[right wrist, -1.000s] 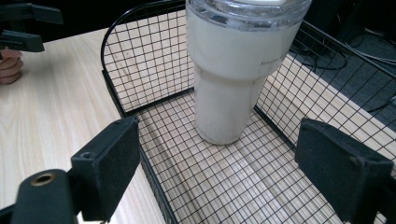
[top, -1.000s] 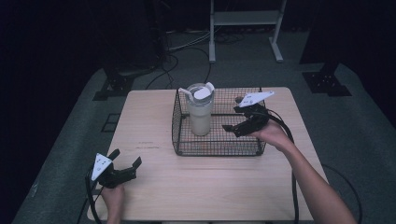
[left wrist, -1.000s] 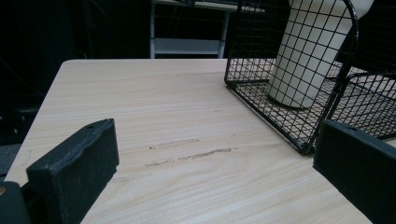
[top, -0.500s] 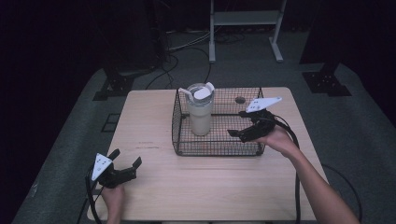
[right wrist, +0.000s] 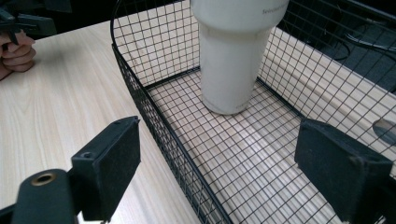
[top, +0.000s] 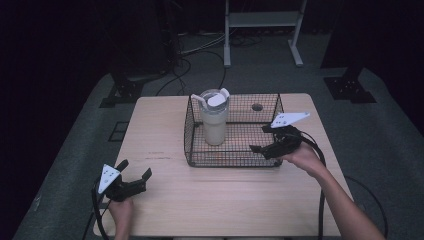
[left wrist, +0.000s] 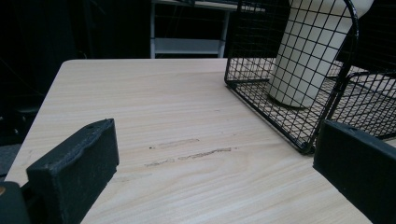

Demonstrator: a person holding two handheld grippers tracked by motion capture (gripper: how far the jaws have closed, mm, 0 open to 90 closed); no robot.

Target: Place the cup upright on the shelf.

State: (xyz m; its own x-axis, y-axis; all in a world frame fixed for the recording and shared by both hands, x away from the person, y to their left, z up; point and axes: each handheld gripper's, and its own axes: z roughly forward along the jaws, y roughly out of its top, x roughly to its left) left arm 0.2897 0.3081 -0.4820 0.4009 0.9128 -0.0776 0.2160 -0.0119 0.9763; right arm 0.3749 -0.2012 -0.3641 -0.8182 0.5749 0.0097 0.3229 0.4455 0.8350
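Observation:
A cream tumbler [top: 215, 120] with a white lid stands upright in the left part of a black wire basket [top: 235, 160] on the wooden table [top: 225, 200]. My right gripper [top: 261, 144] hovers open over the basket's near right corner, jaws straddling the near wall; its own view shows the tumbler [right wrist: 231, 60] ahead and the basket wall [right wrist: 159, 126] between the jaws. My left gripper [top: 135, 171] rests open near the table's front left corner, nothing between its jaws. Its view shows the basket [left wrist: 289, 130] and tumbler [left wrist: 310, 51] to the right.
A round hole [top: 257, 107] in the tabletop lies behind the basket. Beyond the table stand a white frame [top: 262, 22], dark stand feet [top: 350, 90] and floor cables [top: 195, 55]. Faint scuff marks [left wrist: 187, 156] streak the wood ahead of the left gripper.
My right gripper has drawn back from above the basket's inside toward its near right corner and lower. The left gripper has stayed put.

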